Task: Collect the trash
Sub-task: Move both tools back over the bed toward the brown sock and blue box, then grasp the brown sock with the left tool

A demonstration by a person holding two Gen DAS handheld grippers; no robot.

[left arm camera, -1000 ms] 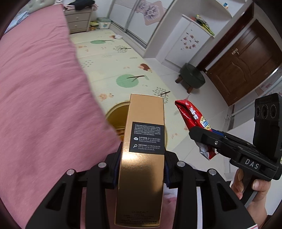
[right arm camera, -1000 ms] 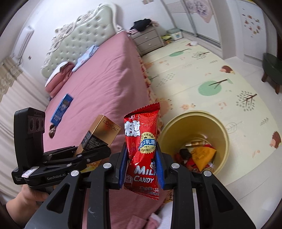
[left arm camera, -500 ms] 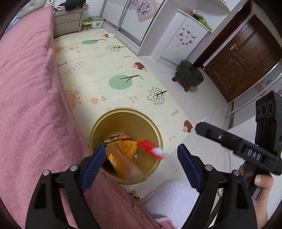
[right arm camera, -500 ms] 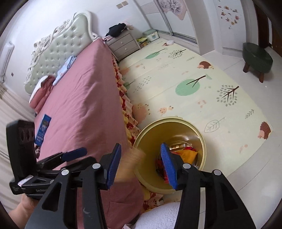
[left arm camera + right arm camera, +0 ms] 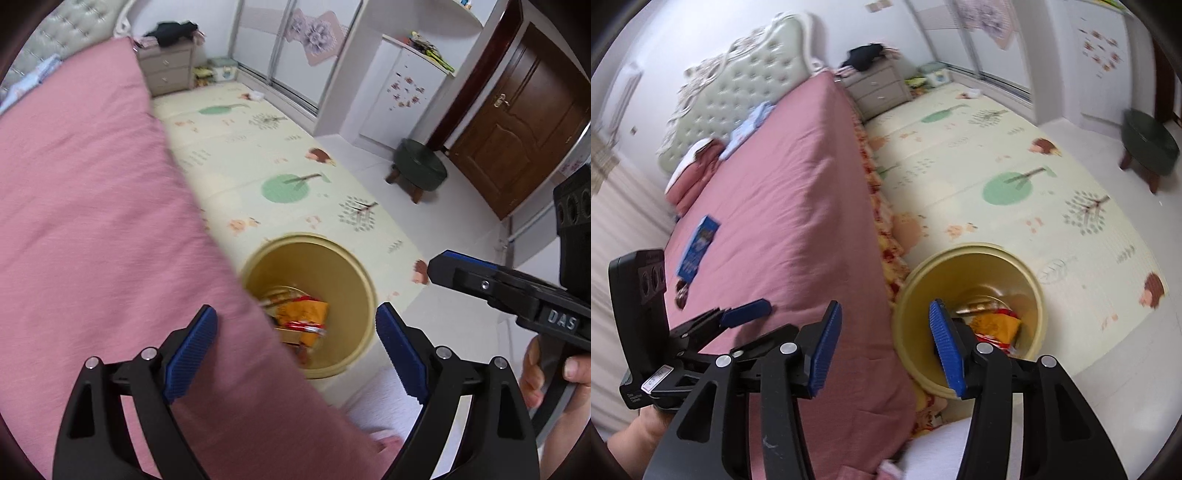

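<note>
a bedroom with a pale play mat (image 5: 258,158) printed with trees and hedgehogs, a pink bedspread (image 5: 92,221) filling the left of both views and a dark wooden door (image 5: 517,122) at the far right of the left wrist view. a yellow bin (image 5: 354,269) stands on the mat tight against the bed's edge; in the left wrist view the bedspread hides its near-left rim. inside lies the trash (image 5: 303,317), an orange packet with a red wrapper across it and what looks like a gold box edge below, all blurred, so the print cannot be read. the left gripper (image 5: 295,350) hangs over the bin, jaws wide apart after just opening, nothing between them. the right gripper (image 5: 882,347) also hovers at the bin's rim, jaws partly apart after opening, empty; its right finger (image 5: 947,350) covers part of the bin's inside. a blue packet (image 5: 698,247) lies on the bed, with a small dark item beside it too blurred to identify. only fingers of the person's right hand (image 5: 535,373) show, cut off by the frame edge
</note>
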